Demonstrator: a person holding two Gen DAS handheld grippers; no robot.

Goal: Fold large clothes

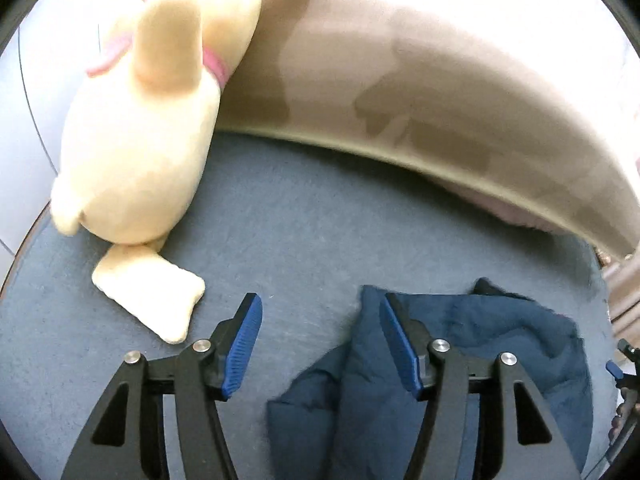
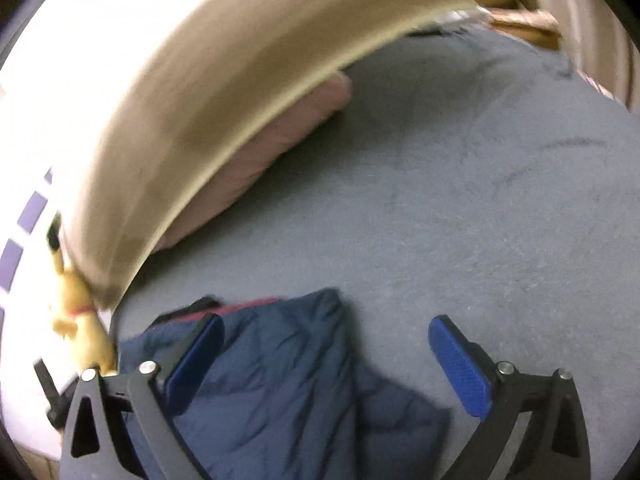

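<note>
We observe one dark navy quilted jacket lying crumpled and unfolded on the grey-blue bed cover. Its padded fabric is bunched into deep creases, with one limb-like section trailing toward the near edge. A strip of reddish lining shows at its far edge.

The jacket is plain navy blue with a dark red strip at its far edge. The bedsheet is grey-blue, the headboard beige, the plush toy pale yellow with a pink collar, the pillow dusty pink.
</note>
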